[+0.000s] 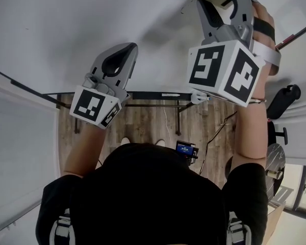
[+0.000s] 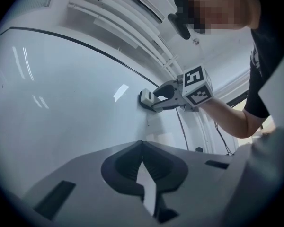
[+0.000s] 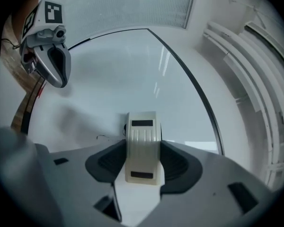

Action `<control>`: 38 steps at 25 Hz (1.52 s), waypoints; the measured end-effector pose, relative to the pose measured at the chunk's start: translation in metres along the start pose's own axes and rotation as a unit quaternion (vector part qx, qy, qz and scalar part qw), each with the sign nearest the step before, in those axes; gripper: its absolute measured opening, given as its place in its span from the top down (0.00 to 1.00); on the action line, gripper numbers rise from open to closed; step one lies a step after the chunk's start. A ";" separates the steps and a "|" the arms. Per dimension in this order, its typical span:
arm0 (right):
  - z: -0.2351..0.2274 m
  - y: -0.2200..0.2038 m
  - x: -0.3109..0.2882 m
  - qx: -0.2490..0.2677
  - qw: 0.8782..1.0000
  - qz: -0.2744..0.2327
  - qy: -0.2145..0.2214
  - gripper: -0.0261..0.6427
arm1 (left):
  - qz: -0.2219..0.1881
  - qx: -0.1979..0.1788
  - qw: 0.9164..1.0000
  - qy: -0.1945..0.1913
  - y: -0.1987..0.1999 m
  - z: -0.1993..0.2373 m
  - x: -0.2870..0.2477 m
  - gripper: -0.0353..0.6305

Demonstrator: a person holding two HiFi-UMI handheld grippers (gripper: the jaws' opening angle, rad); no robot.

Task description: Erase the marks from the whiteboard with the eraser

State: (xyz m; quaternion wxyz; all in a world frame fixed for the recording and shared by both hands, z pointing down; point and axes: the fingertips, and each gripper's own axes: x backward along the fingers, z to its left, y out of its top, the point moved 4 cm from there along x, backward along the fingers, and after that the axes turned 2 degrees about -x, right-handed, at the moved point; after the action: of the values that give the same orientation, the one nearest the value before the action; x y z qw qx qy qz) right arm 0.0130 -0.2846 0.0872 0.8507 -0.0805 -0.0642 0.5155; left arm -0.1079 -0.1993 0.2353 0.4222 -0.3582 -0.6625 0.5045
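Cream eraser (image 3: 142, 148) flat against whiteboard (image 3: 132, 70)

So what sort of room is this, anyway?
Probably an office or meeting room: a big wall whiteboard with an eraser held against it, a wood-pattern floor and what looks like a black office chair off to the side.

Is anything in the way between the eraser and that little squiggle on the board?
No, nothing visible. The eraser, held in the right gripper, rests on the whiteboard, and the small mark lies just beside it on bare board. The left gripper hangs well aside.
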 end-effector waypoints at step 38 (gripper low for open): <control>0.249 -0.021 0.047 -0.178 0.938 -0.092 0.282 0.62 | 0.048 0.017 0.999 0.009 -0.052 -0.004 0.027 0.94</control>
State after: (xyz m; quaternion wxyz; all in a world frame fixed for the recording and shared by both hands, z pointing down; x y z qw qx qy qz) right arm 0.0047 -0.2350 0.3368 0.8492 -0.3666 0.0805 0.3715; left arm -0.1174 -0.1862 0.2912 0.4096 -0.3870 -0.6319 0.5321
